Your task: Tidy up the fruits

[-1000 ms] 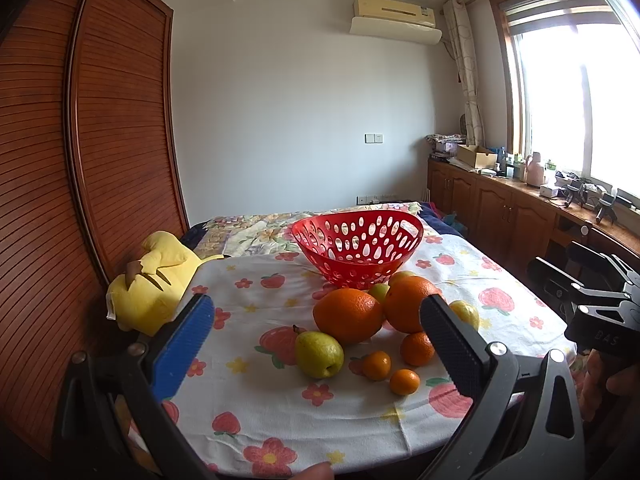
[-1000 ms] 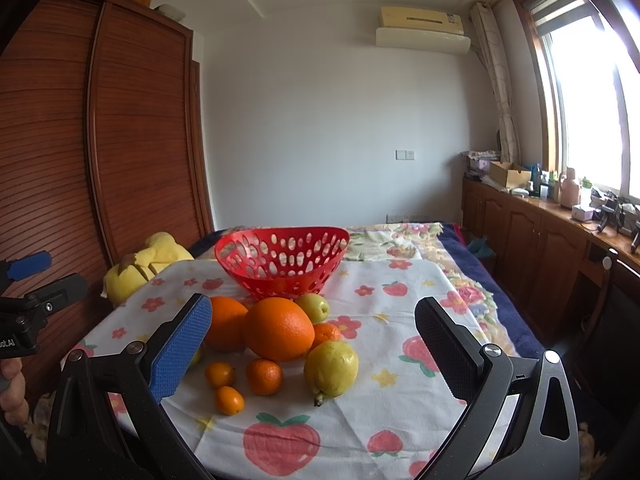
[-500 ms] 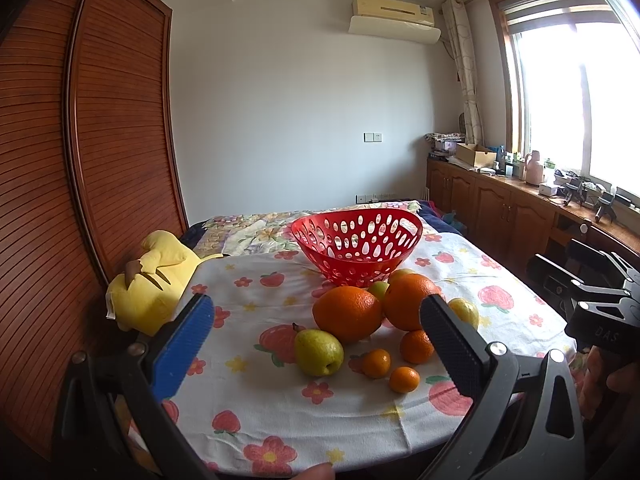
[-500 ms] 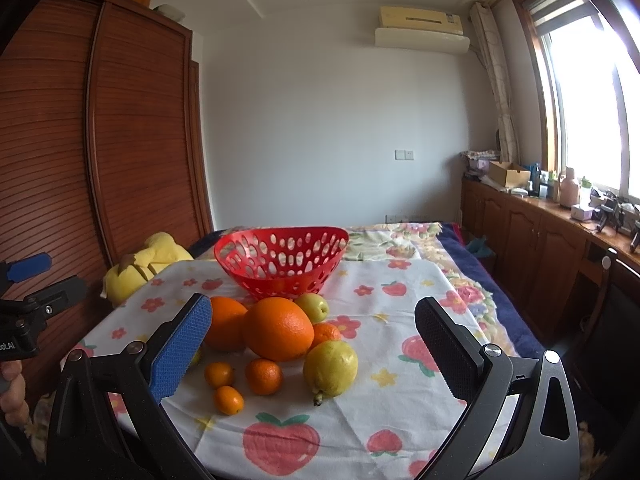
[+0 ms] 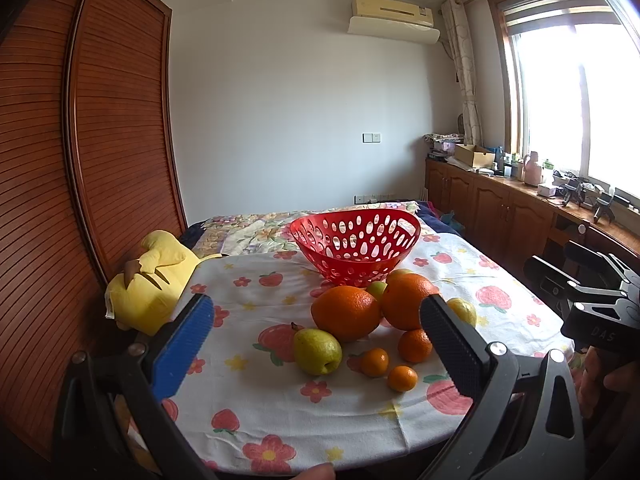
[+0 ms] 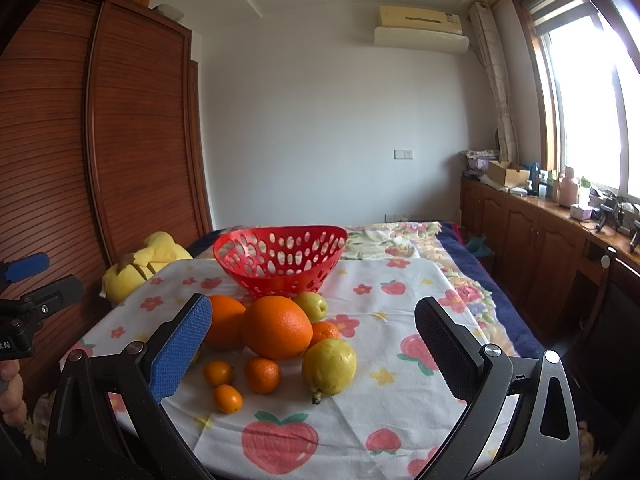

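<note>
One basket point(image 6: 280, 258), two big oranges point(image 6: 277, 333), three small oranges point(image 6: 262, 375), one lemon point(image 6: 329, 366).

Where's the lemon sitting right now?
In the right wrist view the lemon lies on the tablecloth at the right front of the fruit pile, just in front of the big orange, nearer than the red basket.

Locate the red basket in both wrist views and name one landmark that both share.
Left wrist: the red basket stands right of centre, behind the fruit pile.
Right wrist: the red basket stands left of centre, behind the two big oranges.
Shared landmark: the yellow plush toy, left of the basket in both.
</note>
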Action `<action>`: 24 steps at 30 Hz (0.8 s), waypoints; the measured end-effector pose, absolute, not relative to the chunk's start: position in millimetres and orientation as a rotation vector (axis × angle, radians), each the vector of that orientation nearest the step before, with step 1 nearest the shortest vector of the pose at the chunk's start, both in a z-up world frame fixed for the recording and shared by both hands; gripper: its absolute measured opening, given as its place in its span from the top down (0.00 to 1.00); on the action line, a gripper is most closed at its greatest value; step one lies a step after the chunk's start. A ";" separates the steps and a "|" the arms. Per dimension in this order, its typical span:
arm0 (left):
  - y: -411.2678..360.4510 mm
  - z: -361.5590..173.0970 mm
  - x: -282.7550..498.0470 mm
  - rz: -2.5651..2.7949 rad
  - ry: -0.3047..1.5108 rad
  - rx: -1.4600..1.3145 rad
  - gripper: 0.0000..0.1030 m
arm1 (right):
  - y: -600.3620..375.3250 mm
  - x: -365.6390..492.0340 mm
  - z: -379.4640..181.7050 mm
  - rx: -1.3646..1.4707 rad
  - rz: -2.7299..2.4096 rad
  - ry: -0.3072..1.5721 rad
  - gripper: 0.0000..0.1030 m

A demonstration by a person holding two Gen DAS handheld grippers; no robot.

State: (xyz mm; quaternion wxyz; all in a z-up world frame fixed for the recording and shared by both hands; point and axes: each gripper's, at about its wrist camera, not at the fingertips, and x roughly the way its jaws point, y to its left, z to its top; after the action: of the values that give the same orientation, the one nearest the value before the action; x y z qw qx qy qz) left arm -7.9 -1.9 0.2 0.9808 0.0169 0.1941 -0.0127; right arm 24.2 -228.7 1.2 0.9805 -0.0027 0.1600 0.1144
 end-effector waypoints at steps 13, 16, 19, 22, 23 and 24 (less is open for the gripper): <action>-2.1 0.7 -9.2 -0.027 0.389 0.035 0.00 | -229.0 22.6 0.2 -0.003 0.234 0.324 0.00; -2.4 0.9 -10.7 -0.029 0.390 0.036 0.00 | -229.0 21.7 0.4 -0.003 0.234 0.323 0.00; -3.6 1.5 -12.7 -0.030 0.391 0.037 0.00 | -228.6 22.9 0.0 -0.004 0.234 0.325 0.00; -4.5 1.4 -12.8 -0.031 0.392 0.037 0.00 | -228.5 22.7 0.1 -0.005 0.233 0.325 0.00; -4.6 1.4 -13.0 -0.031 0.393 0.037 0.00 | -228.7 22.5 0.1 -0.004 0.234 0.326 0.00; -4.5 1.3 -12.8 -0.031 0.392 0.037 0.00 | -228.9 22.2 0.0 -0.003 0.234 0.327 0.00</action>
State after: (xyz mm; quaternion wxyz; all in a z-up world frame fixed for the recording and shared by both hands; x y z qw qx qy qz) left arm -12.8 -4.5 1.3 0.9805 0.0183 0.1948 -0.0153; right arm 22.2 -228.9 0.0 0.9799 -0.0013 0.1622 0.1163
